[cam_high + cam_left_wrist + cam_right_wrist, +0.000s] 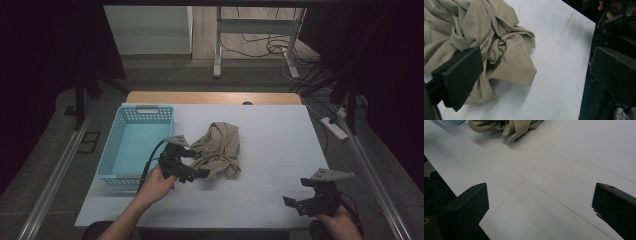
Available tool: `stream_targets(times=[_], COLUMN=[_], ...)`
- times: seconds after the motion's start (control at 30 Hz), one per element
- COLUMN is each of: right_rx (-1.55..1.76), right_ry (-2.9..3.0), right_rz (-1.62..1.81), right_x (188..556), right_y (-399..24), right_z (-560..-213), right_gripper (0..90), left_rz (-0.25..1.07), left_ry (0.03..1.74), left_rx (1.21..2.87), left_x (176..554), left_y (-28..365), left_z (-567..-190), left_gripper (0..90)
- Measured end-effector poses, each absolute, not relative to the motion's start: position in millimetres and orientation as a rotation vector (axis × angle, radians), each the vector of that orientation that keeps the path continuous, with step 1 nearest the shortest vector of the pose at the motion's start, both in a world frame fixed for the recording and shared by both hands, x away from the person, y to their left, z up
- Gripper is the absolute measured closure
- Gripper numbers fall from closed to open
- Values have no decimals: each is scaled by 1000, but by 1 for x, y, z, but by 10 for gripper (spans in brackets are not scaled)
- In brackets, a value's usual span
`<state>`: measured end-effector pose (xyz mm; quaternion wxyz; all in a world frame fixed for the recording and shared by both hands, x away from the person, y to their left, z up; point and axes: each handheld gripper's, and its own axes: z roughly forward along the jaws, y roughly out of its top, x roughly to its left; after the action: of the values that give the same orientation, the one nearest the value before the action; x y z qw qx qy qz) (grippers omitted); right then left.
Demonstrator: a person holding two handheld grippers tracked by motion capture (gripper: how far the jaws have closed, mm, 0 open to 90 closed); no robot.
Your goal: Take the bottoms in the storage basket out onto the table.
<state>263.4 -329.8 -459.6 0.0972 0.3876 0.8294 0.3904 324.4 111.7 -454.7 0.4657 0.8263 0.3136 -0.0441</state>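
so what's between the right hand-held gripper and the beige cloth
Nothing: in the high view and the right gripper view, only bare white table lies between the right hand-held gripper and the beige cloth. Its jaws stand wide apart.

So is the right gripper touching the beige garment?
Apart. In the high view the right gripper sits near the table's corner, bare white table between it and the beige garment.

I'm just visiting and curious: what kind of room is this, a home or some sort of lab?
Probably a lab or recording workspace: a white-covered table ringed by dark curtains, loose cables on the floor behind, and a person holding gripper tools.
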Motion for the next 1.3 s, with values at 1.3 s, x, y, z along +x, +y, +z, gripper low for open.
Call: stream_targets(times=[1.3], right_rx=[1159], right_ry=[2454], right_rz=[1159], right_x=[264], right_y=[-331], right_z=[-460], right_gripper=[10], left_rz=[-145], left_ry=[830], left_rx=[1943], left_x=[281], left_y=[160], left_z=[-461], left_gripper=[0])
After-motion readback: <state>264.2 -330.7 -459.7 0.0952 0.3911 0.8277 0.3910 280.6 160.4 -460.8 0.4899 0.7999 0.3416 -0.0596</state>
